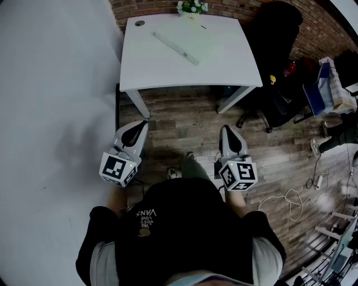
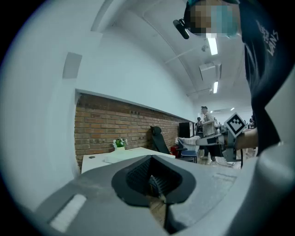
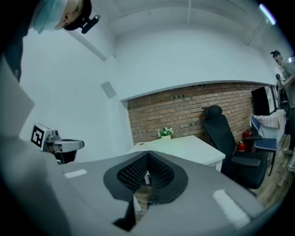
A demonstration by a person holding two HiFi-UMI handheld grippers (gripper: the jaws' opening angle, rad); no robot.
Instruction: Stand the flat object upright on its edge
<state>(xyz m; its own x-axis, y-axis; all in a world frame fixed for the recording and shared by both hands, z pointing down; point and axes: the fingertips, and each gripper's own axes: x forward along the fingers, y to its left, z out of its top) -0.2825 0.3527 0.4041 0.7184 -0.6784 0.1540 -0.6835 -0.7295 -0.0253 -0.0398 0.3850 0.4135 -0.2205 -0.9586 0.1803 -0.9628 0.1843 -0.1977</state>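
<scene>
Left gripper (image 1: 141, 125): grey moulded shell, ribbed black pads pressed together, nothing between them. Right gripper (image 1: 226, 130): same build, jaws fully closed, empty. Both hang over wood-plank floor (image 1: 184, 114), well apart from white table (image 1: 168, 75) at 12 o'clock. Flat object (image 1: 187, 38): pale, thin, rectangular slab, lying flat on smooth tabletop. Small flower pot (image 1: 192, 8) at table's 12 o'clock edge, by brick wall (image 1: 145, 6). Black padded chair (image 1: 277, 33) at 2 o'clock.
</scene>
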